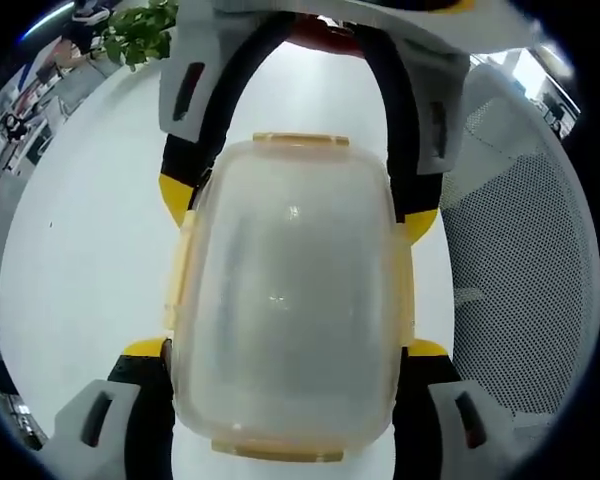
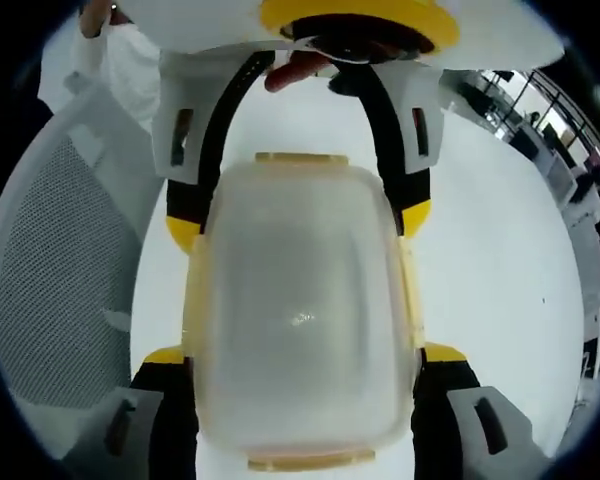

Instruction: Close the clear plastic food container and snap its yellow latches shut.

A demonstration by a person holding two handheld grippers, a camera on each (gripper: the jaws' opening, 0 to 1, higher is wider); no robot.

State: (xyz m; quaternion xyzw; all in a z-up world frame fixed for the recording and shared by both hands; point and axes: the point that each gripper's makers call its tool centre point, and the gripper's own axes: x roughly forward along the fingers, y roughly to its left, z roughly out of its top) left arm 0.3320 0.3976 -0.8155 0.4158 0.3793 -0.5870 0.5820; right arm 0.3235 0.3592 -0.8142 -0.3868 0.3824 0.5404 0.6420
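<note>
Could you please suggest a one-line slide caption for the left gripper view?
Both grippers flank the clear plastic food container with yellow latches on a white table.

No text, label, brand or number can be read in the two views. The clear container (image 1: 292,300) carries no print (its lid is only cloudy).

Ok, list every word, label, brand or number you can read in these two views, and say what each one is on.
None can be read.
Clear plastic container: no label or embossing legible through its cloudy lid in either view.
Yellow latches: plain, no marking.
Left gripper and right gripper: black, yellow and grey parts, no lettering visible.
Background shelves: items too small and blurred to read.
</note>
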